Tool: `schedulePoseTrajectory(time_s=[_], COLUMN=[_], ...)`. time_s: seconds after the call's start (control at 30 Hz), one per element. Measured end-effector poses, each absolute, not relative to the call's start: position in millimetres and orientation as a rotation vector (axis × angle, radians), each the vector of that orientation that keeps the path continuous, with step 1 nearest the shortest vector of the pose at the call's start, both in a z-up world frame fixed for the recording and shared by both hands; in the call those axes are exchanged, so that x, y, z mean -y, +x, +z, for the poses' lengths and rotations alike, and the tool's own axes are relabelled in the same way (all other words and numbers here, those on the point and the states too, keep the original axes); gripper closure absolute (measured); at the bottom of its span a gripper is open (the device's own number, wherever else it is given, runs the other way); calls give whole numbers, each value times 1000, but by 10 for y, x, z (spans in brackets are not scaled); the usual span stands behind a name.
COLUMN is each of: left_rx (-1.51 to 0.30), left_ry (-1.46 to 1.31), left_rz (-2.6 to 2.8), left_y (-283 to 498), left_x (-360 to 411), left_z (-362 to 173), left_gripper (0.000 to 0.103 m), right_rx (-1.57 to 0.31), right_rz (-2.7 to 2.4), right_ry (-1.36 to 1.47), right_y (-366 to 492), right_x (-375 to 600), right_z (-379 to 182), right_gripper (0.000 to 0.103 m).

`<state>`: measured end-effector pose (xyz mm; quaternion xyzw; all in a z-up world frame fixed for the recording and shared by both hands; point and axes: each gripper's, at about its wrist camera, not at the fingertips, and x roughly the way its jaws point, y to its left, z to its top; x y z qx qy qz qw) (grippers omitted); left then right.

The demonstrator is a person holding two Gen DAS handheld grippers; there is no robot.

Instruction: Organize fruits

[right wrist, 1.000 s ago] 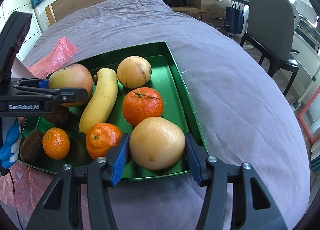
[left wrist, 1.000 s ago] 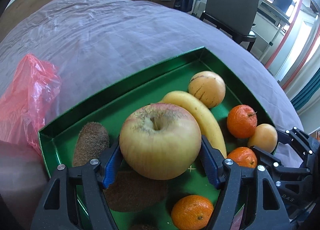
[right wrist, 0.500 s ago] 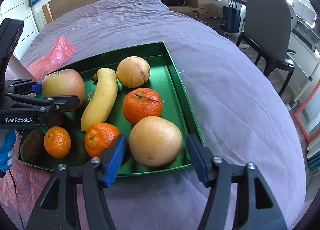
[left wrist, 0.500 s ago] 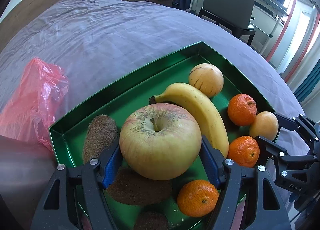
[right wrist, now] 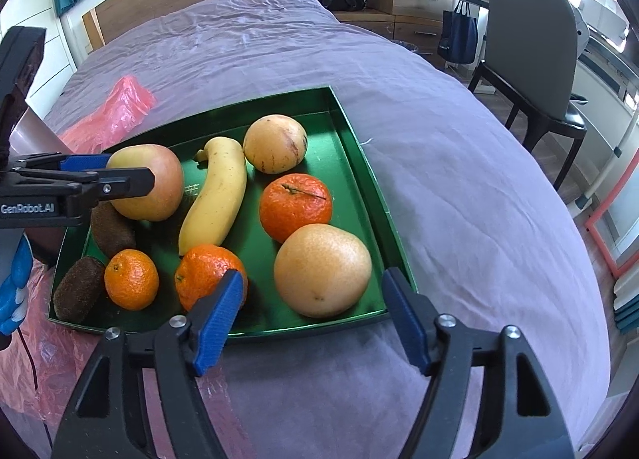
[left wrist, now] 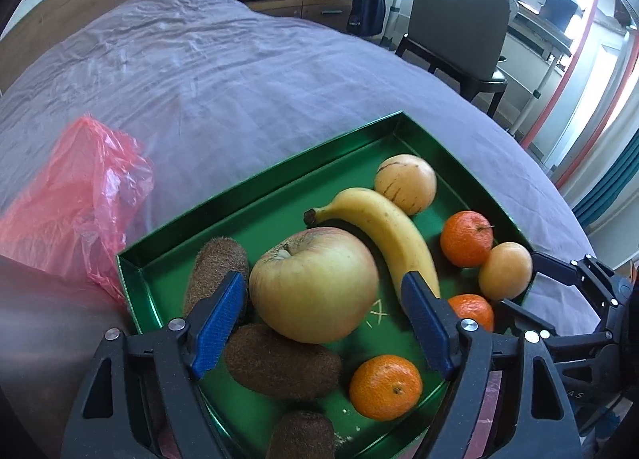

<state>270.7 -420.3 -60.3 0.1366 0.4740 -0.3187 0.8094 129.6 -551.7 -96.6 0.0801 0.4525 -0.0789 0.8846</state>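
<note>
A green tray [left wrist: 259,187] [right wrist: 239,117] lies on the bed and holds the fruit. A big yellow-pink apple [left wrist: 313,283] [right wrist: 147,183] rests in it, leaning on kiwis [left wrist: 279,363]. My left gripper [left wrist: 322,279] straddles the apple; its jaws are opening and both blue pads stand clear of it. A pale round citrus fruit [right wrist: 322,269] sits in the tray's near right corner. My right gripper [right wrist: 314,277] is around it, jaws opening wide with gaps on both sides. A banana [left wrist: 383,231], a tan speckled fruit [right wrist: 275,143] and mandarins [right wrist: 295,205] lie between.
A red plastic bag [left wrist: 76,195] lies crumpled left of the tray and spreads under its near edge. The purple bedspread [right wrist: 459,199] falls away to the right. A grey chair [left wrist: 459,20], desk and drawers stand beyond. A blue-gloved hand [right wrist: 12,291] holds the left tool.
Both grippers have let go. The left jaws spread off the apple and drew back a little. The right jaws widened away from the pale citrus fruit.
</note>
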Motion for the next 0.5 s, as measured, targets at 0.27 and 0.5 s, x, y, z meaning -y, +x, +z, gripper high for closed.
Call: schedulePoseTrajectory(time_s=[0.27,0.5], left_rx=[-905,-859], left_ry=[276,280], left_rz=[-702,-626], left_y=[2170,1600], left_x=[3792,3110], left_z=[-162,73], left_gripper=[27,27], right_rx=[-910,-892], right_rz=[-165,-112], right_ry=[186,167], right_y=[1028,688], right_x=[5364,4909], right_z=[-770,-558], right_gripper=[0,0])
